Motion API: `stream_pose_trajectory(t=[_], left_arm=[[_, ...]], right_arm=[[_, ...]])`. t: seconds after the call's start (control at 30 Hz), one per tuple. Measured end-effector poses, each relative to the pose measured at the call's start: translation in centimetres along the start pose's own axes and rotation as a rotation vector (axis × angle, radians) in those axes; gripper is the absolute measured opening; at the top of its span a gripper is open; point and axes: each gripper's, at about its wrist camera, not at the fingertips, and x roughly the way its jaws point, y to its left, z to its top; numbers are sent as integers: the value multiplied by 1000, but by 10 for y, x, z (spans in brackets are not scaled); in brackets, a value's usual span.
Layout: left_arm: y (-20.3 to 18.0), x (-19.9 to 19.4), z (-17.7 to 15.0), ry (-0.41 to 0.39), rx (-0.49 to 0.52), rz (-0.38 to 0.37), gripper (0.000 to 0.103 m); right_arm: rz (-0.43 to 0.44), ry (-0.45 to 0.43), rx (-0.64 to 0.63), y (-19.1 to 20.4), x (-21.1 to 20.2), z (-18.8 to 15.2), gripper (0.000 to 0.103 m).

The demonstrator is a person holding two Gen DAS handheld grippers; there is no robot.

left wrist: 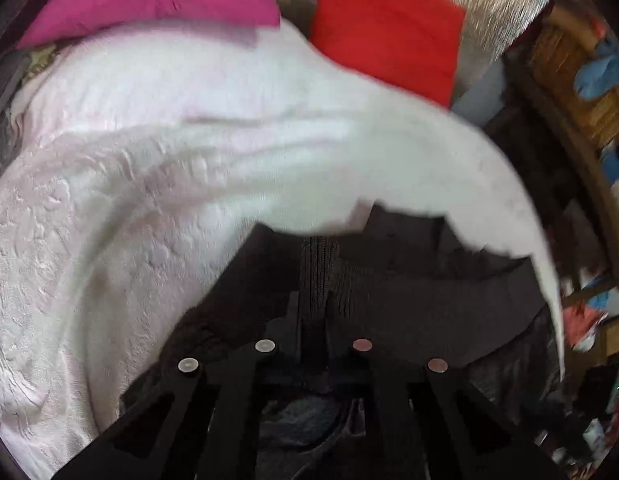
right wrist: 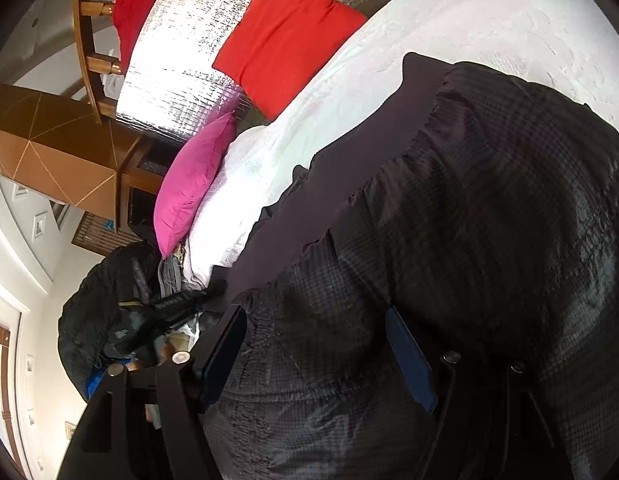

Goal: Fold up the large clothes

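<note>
The dark garment [right wrist: 449, 240] lay on the white bedspread [left wrist: 109, 200]. The left gripper [left wrist: 315, 280] was clenched on its ribbed edge; the right gripper [right wrist: 313, 360] stood released, astride the fabric. Step: gripping. Next: right closure, probably.

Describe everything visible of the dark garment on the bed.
The dark garment is black-grey with a faint check weave and a plain gathered band along one edge. It lies crumpled on the white bedspread. The left tool is shut on a ribbed fold of it; the right tool stands open with the fabric between its fingers.
</note>
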Motion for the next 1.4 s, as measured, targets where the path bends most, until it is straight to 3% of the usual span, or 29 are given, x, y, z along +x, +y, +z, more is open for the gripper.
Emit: stream_pose_trajectory(t=[0.1,0.17,0.23,0.37,0.43,0.5,0.6,0.73,0.83,0.9,0.97,1.03,1.13,1.23,1.4], left_arm=[[19,-16,8,-61,-74,-51,9],[26,-7,12,-69,-89,-6,10],[28,13,11,-24,-107,23,14],[19,39,2,35,-80,108,45],[18,31,0,6,-89,98,48],[19,12,0,-34,-95,117,63],[23,-25,-9,-140,-84,165,69],[30,-56,-38,-203,-88,210,73],[31,-59,-69,-193,-79,261,73],[30,-47,-82,-162,-56,336,74],[38,-20,-92,-72,-59,446,74],[46,-8,-97,-28,-88,438,74],[48,-20,-96,-47,-113,406,74],[42,-46,-102,-100,-115,371,74],[32,-73,-131,-161,-106,298,79]], right_arm=[[-1,1,-13,0,1,-1,76],[-1,3,-21,0,2,-1,76],[-6,3,-33,1,3,-2,75],[-26,3,-54,3,5,-3,76],[-9,7,-41,2,4,-1,75],[24,15,-11,-1,-1,2,75],[81,-21,36,-10,-19,12,75],[85,-189,84,-31,-67,29,75],[65,-183,105,-39,-75,31,75],[11,-158,98,-39,-72,29,74],[-55,-88,103,-41,-57,28,74],[-98,-53,103,-45,-47,26,73],[-82,-60,105,-41,-57,27,72],[-34,-94,88,-36,-75,28,73],[-86,-148,30,-29,-106,27,73]])
